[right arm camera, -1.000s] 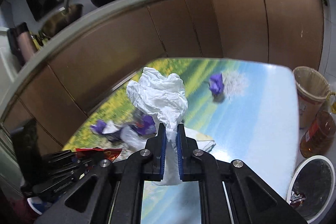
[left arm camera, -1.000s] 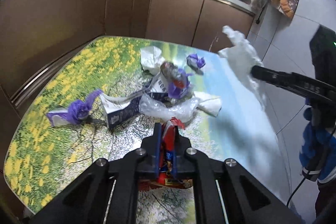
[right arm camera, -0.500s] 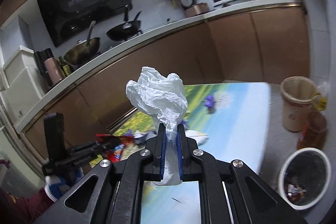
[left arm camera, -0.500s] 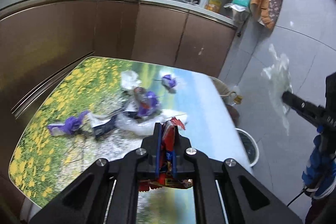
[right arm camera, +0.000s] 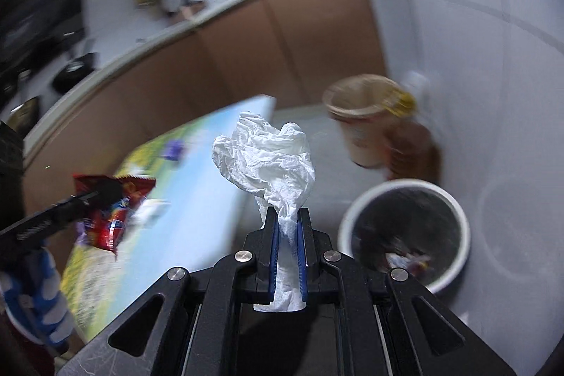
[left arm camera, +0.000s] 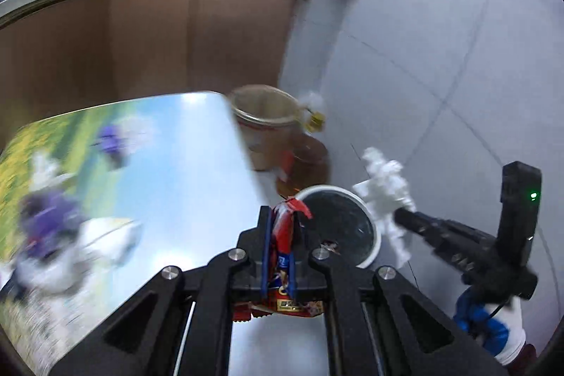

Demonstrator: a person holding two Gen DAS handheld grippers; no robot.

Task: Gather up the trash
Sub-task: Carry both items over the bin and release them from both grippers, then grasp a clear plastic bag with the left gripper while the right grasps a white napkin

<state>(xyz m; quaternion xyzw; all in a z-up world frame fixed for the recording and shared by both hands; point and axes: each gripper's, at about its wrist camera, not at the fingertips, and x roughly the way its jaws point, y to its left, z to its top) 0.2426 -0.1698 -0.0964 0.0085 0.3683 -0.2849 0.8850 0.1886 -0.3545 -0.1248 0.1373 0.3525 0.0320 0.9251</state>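
Observation:
My left gripper [left arm camera: 282, 217] is shut on a red snack wrapper [left arm camera: 283, 235], held over the table's right edge beside a white-rimmed trash bin [left arm camera: 356, 199] on the floor. The same wrapper [right arm camera: 109, 210] shows at the left of the right wrist view. My right gripper [right arm camera: 288, 217] is shut on a crumpled white tissue [right arm camera: 268, 157], just left of the bin [right arm camera: 458, 256], which holds some scraps. From the left wrist view the tissue [left arm camera: 384, 185] hangs at the bin's right rim, pinched by the right gripper [left arm camera: 402, 217].
More trash lies blurred on the flower-print table [left arm camera: 183, 164]: purple scraps [left arm camera: 112, 140], white paper and plastic [left arm camera: 102, 235]. A tan bucket [left arm camera: 268, 122] and an amber bottle [left arm camera: 310, 161] stand on the tiled floor beyond the bin. Brown cabinets [left arm camera: 141, 41] run behind.
Both grippers have swung right, away from the table's trash pile toward the floor bin, each keeping its hold. The bin now sits close ahead in both views.

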